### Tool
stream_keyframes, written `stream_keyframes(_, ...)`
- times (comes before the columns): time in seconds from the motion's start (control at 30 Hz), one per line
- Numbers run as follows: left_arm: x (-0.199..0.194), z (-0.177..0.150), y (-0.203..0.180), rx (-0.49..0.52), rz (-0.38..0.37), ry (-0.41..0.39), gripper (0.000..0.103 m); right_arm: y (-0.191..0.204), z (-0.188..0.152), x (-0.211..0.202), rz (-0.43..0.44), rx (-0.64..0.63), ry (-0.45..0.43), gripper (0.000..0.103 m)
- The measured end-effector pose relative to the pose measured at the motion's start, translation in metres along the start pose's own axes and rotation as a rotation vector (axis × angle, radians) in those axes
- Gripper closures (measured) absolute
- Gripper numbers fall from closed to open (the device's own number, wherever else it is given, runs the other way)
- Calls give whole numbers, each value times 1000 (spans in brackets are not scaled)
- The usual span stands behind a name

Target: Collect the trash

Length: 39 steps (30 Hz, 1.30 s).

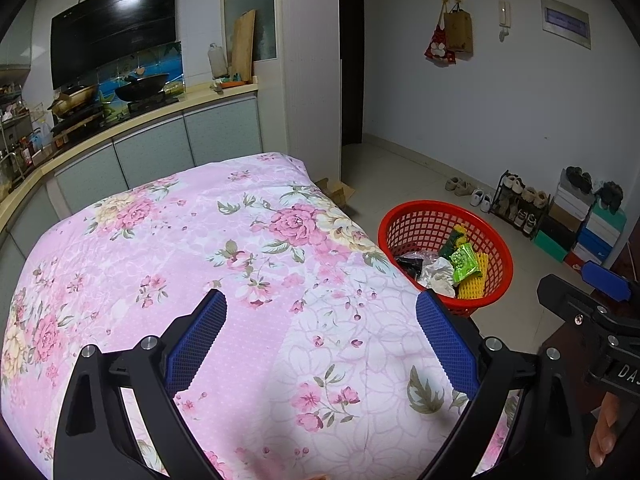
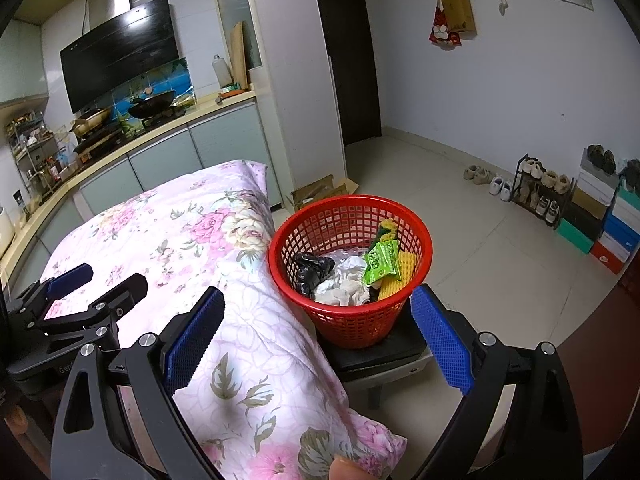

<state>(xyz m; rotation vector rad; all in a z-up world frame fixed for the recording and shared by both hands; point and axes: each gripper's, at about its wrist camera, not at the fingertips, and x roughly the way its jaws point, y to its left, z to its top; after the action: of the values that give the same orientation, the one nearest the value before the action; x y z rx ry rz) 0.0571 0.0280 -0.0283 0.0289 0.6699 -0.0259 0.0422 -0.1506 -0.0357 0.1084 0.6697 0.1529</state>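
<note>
A red mesh basket (image 2: 352,322) stands on a dark stool to the right of the table; it also shows in the left wrist view (image 1: 404,216). It holds a green snack packet (image 2: 382,264), crumpled white paper (image 2: 344,286), a black bag (image 2: 310,270) and yellow foam netting (image 2: 400,280). My left gripper (image 1: 320,344) is open and empty above the pink floral cloth (image 1: 200,248). My right gripper (image 2: 316,344) is open and empty, over the table's right edge, just in front of the basket.
A kitchen counter (image 1: 168,114) with woks runs along the far left. A white pillar (image 2: 296,80) stands behind the table. A shoe rack (image 2: 540,192) and stacked shoe boxes (image 2: 604,220) line the right wall. A cardboard box (image 2: 320,192) lies on the floor.
</note>
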Motion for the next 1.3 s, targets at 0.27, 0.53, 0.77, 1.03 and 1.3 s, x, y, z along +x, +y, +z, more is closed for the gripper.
stream_keyframes(0.27, 0, 0, -1, 1, 0, 0, 10, -1, 0, 0, 1, 1, 0, 12)
stream_keyframes(0.53, 0, 0, -2, 2, 1, -1, 10, -2, 0, 0, 3, 3, 0, 12)
stream_keyframes(0.77, 0, 0, -3, 2, -1, 0, 10, -2, 0, -1, 2, 5, 0, 12)
stream_keyframes(1.03, 0, 0, -4, 3, 0, 0, 10, -3, 0, 0, 3, 6, 0, 12)
stream_keyframes(1.3, -1, -1, -6, 3, -3, 1, 10, -5, 0, -1, 3, 8, 1, 12)
